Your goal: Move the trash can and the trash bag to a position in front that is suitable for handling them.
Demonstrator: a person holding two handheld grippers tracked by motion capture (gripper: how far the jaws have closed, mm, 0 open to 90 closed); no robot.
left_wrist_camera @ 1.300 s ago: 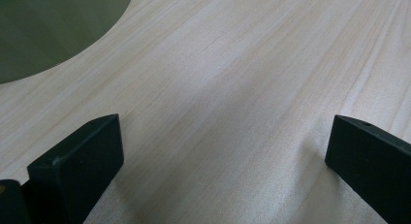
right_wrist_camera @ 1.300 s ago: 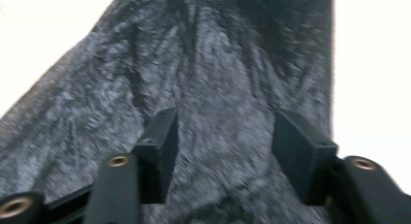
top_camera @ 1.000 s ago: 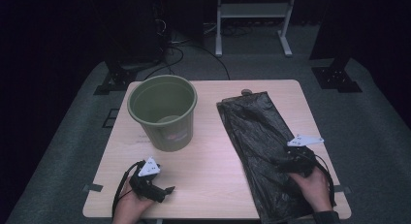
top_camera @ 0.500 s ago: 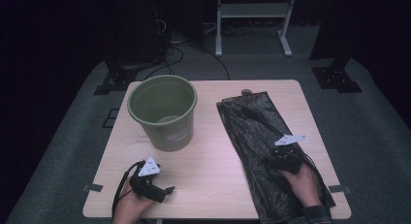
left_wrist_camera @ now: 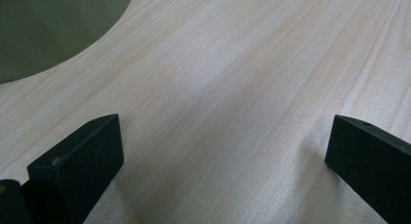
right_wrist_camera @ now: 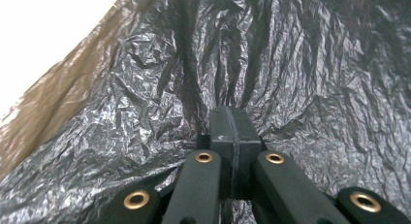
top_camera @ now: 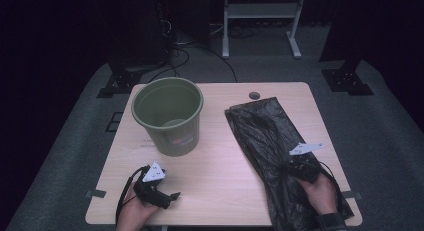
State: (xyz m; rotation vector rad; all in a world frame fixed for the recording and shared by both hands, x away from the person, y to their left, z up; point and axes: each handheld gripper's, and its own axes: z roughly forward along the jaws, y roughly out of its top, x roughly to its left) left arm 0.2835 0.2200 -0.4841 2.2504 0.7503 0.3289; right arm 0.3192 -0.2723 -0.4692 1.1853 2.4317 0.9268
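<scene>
Your right gripper (right_wrist_camera: 231, 118) has just been closing and now pinches a fold of the black bin bag (top_camera: 270, 141), lower right. Lift slowly toward the green bucket (top_camera: 170, 122); your left gripper (top_camera: 167, 197) waits, jaws apart.

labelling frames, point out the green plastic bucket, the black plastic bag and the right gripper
green plastic bucket (top_camera: 172, 136), high view, outer wall
black plastic bag (top_camera: 260, 126), high view, upper half
right gripper (right_wrist_camera: 231, 124), right gripper view, tip of its closed jaws

Crinkled glossy black plastic bag (right_wrist_camera: 291, 64), matt green plastic bucket (top_camera: 170, 116), smooth pale wood-grain table (top_camera: 225, 166)
</scene>
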